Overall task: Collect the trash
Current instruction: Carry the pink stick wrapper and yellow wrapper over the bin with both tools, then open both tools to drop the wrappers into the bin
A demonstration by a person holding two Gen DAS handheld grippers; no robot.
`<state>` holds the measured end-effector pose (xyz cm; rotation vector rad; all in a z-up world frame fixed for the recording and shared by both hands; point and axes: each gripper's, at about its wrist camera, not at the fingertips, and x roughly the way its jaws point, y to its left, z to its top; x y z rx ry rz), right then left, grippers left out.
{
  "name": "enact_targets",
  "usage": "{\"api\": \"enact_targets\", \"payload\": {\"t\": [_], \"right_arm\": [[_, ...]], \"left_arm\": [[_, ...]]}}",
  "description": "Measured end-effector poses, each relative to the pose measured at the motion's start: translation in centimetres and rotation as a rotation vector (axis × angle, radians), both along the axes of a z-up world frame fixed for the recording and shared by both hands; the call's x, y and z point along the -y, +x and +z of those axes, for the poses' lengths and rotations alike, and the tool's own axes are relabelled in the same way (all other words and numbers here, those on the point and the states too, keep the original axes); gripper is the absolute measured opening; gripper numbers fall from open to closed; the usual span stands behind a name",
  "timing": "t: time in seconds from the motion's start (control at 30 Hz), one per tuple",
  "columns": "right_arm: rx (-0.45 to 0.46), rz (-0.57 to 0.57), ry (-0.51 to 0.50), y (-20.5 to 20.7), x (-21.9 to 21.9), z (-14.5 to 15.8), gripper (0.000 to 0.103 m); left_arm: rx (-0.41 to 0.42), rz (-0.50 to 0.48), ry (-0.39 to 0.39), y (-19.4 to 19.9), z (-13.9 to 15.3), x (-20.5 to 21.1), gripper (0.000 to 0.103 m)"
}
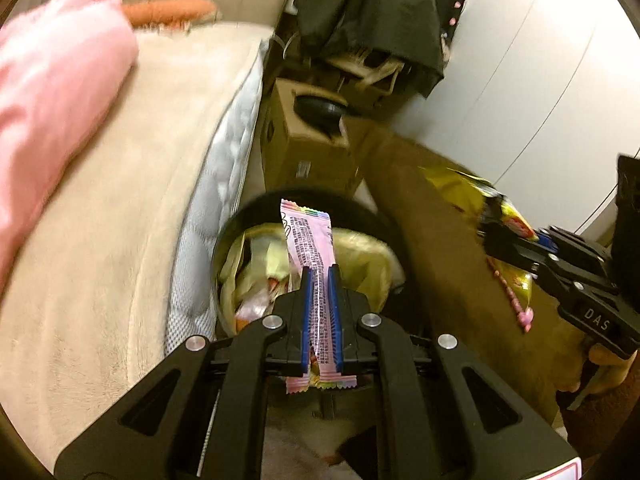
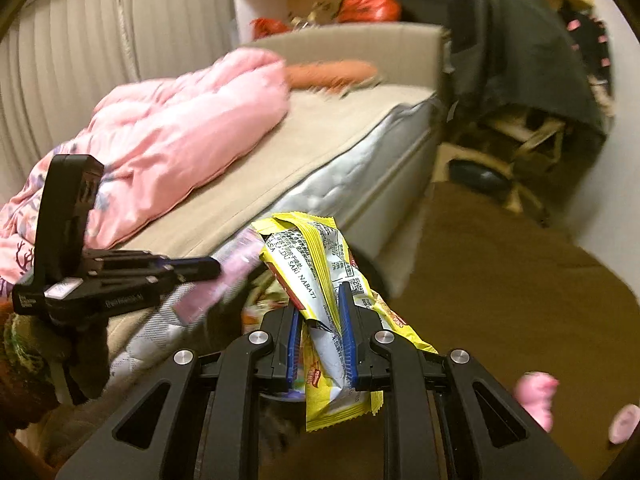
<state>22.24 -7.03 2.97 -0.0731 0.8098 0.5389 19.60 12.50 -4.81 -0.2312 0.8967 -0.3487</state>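
Observation:
My left gripper (image 1: pixel 320 276) is shut on a long pink wrapper (image 1: pixel 310 240) and holds it over a round black trash bin (image 1: pixel 236 216) lined with a yellowish bag and holding other wrappers. My right gripper (image 2: pixel 322 300) is shut on a yellow snack wrapper (image 2: pixel 316 264). In the left wrist view the right gripper (image 1: pixel 490 236) comes in from the right with the yellow wrapper (image 1: pixel 460 184), just right of the bin. In the right wrist view the left gripper (image 2: pixel 208 268) sits at left with the pink wrapper (image 2: pixel 224 284); the bin is mostly hidden behind both wrappers.
A bed (image 1: pixel 120 220) with a beige sheet and a pink blanket (image 1: pixel 52 92) stands left of the bin. A cardboard box (image 1: pixel 308 148) sits behind the bin. Brown carpet (image 2: pixel 500 300) spreads right, with pink slippers (image 2: pixel 536 396). A chair draped in dark clothes (image 1: pixel 372 28) stands behind.

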Motion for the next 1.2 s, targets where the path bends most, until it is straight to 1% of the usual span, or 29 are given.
{"api": "enact_targets", "payload": {"t": [0.1, 0.2, 0.23, 0.37, 0.5, 0.57, 0.63, 0.7, 0.83, 0.9, 0.93, 1.0, 1.07, 1.13, 1.17, 1.2], "right_arm": [[-0.059, 0.05, -0.01, 1.3, -2.3, -2.2, 0.017], [-0.13, 0.068, -0.009, 3.1, -3.7, -4.6, 0.017], [-0.158, 0.065, -0.009, 3.8, -3.9, -5.6, 0.017], [-0.223, 0.025, -0.041, 6.0, -4.2, -8.7, 0.017], [-0.244, 0.008, -0.067, 7.6, -4.2, -10.2, 0.017], [-0.256, 0.015, -0.046, 7.9, -3.9, -10.3, 0.017], [-0.242, 0.02, -0.066, 8.2, -4.1, -10.3, 0.018], [-0.241, 0.028, -0.054, 8.0, -3.6, -10.3, 0.019], [-0.202, 0.039, -0.065, 7.1, -3.5, -9.8, 0.023], [-0.184, 0.05, -0.068, 6.7, -3.5, -9.5, 0.029], [-0.173, 0.057, -0.072, 6.5, -3.6, -9.3, 0.03], [-0.155, 0.064, -0.084, 6.3, -3.7, -9.1, 0.031], [-0.145, 0.061, -0.102, 6.1, -3.8, -8.9, 0.033], [-0.145, 0.054, -0.103, 5.8, -3.7, -8.7, 0.037], [-0.144, 0.049, -0.103, 5.6, -3.6, -8.6, 0.041], [-0.144, 0.045, -0.099, 5.4, -3.5, -8.4, 0.043]], "left_arm": [[-0.044, -0.01, -0.001, 0.5, -1.8, -0.5, 0.008], [-0.074, -0.009, 0.002, 1.3, -3.1, -0.1, 0.008], [-0.084, -0.008, 0.003, 1.7, -3.6, 0.0, 0.008], [-0.113, -0.009, 0.014, 3.2, -4.8, 0.4, 0.008], [-0.133, -0.022, 0.02, 4.1, -5.8, 0.8, 0.008], [-0.136, -0.028, 0.023, 4.4, -6.1, 0.9, 0.008], [-0.141, -0.03, 0.019, 4.7, -6.2, 1.0, 0.008], [-0.146, -0.033, 0.011, 4.8, -6.3, 0.9, 0.008], [-0.151, -0.032, -0.015, 4.8, -6.0, 0.5, 0.008], [-0.152, -0.032, -0.038, 4.7, -5.7, 0.1, 0.011], [-0.152, -0.032, -0.048, 4.6, -5.5, -0.1, 0.015], [-0.146, -0.022, -0.068, 4.4, -5.1, -0.6, 0.018], [-0.13, -0.004, -0.088, 4.1, -4.5, -1.2, 0.025], [-0.115, 0.013, -0.1, 3.9, -3.9, -1.7, 0.028], [-0.102, 0.025, -0.099, 3.7, -3.4, -2.0, 0.029], [-0.089, 0.035, -0.095, 3.4, -3.0, -2.2, 0.03]]}}
